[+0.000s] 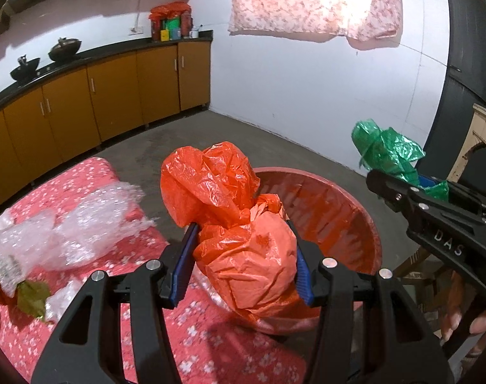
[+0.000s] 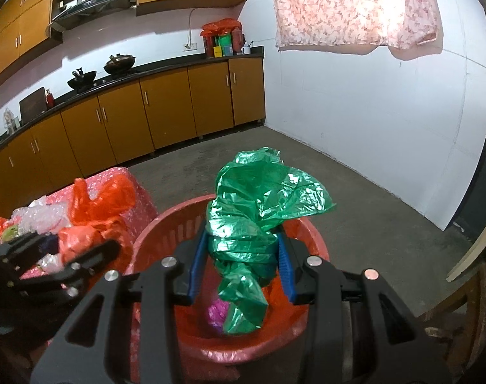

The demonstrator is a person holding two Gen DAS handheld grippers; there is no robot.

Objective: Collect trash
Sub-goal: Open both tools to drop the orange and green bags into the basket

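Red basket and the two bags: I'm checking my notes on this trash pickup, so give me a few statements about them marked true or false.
1. The left gripper holds an orange bag between its fingers. True.
2. The right gripper holds a blue bag. False: it holds a green bag.
3. The red basket stands beside a red flowered surface. True.
4. The green bag already lies released in the basket. False: the fingers grip it above the basket.
5. Clear bubble wrap lies on the flowered surface. True.
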